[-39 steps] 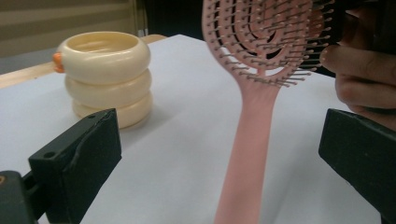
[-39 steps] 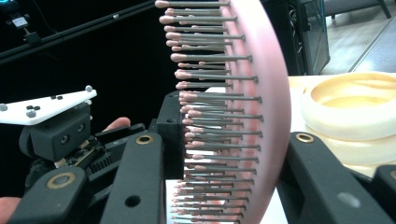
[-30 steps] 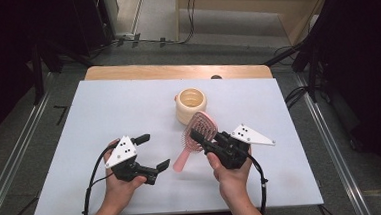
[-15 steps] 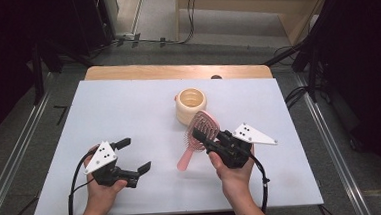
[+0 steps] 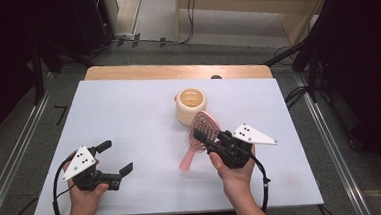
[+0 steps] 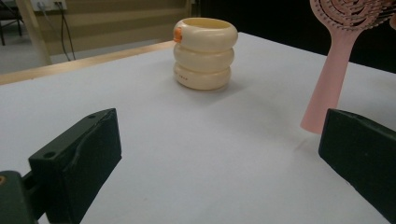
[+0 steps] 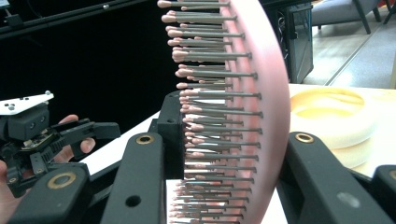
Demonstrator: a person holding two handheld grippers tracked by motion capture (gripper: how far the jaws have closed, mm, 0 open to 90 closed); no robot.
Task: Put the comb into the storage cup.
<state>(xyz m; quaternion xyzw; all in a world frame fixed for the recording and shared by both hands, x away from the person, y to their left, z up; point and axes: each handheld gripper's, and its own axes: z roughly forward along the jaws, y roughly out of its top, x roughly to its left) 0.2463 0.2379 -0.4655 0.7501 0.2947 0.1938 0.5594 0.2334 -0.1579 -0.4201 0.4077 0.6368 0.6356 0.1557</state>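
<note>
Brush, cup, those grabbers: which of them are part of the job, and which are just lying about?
In the job: brush, clamped in the right gripper; cream holder beside it.

Lying about: left gripper, open, holding nothing; cables on the floor.

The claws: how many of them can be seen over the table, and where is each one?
2. The left claw stands open near the table's front left, holding nothing. The right claw is at front right, shut on the pink hairbrush beside the cream cup.
</note>
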